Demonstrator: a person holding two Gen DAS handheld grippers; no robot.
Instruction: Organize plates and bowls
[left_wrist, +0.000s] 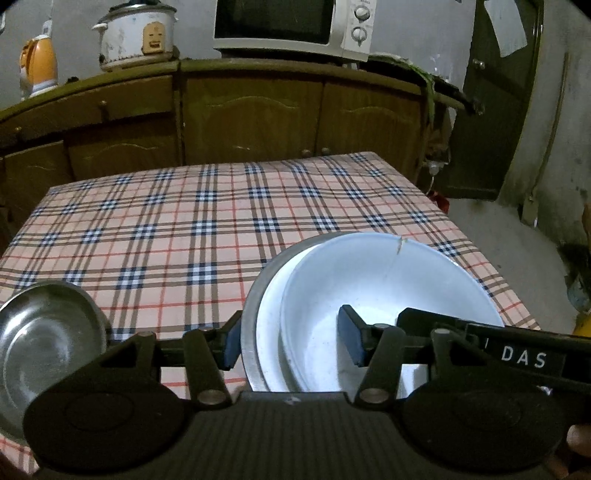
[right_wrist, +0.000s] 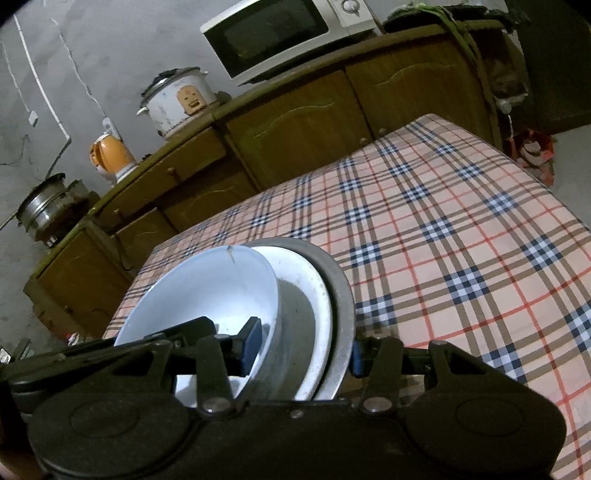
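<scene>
1. A steel bowl (left_wrist: 48, 332) sat at the far left of the checked tablecloth (left_wrist: 207, 229), well left of the dish stack, apart from it and empty.
2. The left gripper (left_wrist: 291, 341) clamped the left rim of the stack: one blue pad (left_wrist: 232, 347) lay outside the metal plate (left_wrist: 255, 306), the other inside the white bowl (left_wrist: 388, 284).
3. The stack itself held that white bowl on a white plate (left_wrist: 271, 325), which lay in the metal plate; the whole pile was tilted over the near edge of the tablecloth.
4. The white bowl showed a crack running down from its far rim.
5. The right gripper (right_wrist: 303, 349) clamped the stack's right rim the same way, one pad inside the bowl, one outside the metal plate.
6. White letters reading "DAS" showed on the right gripper's body just right of the stack.
7. Behind the stack, on the wooden cabinet (left_wrist: 251, 118), stood an orange kettle (left_wrist: 37, 68), a white rice cooker (left_wrist: 136, 37) with an unreadable orange panel, and a white microwave (left_wrist: 295, 26) with two dials.
</scene>
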